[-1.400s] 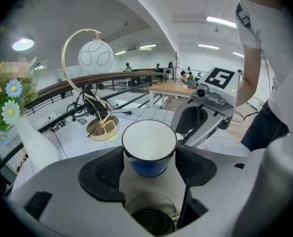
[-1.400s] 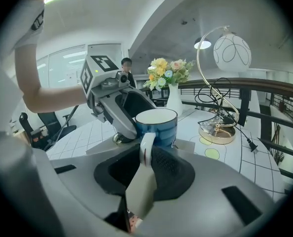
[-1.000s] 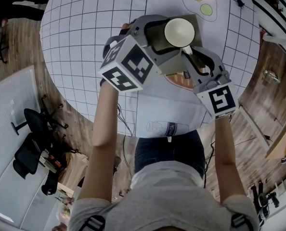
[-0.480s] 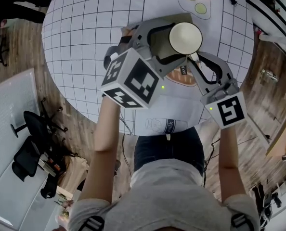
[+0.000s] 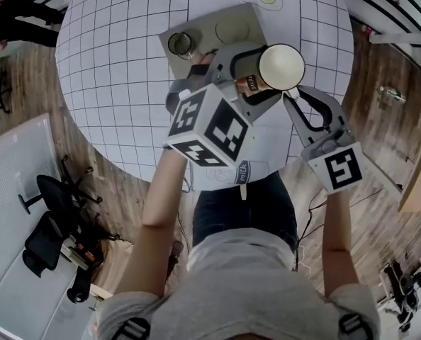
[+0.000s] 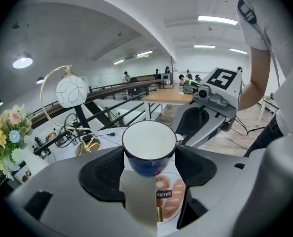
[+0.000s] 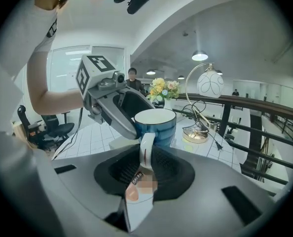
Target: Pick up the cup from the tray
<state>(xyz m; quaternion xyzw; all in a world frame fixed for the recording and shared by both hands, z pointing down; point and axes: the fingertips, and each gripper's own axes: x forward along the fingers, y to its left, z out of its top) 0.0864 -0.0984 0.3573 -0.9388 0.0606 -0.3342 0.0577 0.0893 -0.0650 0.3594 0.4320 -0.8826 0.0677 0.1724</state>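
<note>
Cup is up off the tray; left gripper clamps its body, right gripper its handle. I'd just steady it.

- Left hand-held gripper: jaws pressed against the sides of the cup, forearm stretched forward.
- Right hand-held gripper: jaws pinched on its handle, arm extended.
</note>
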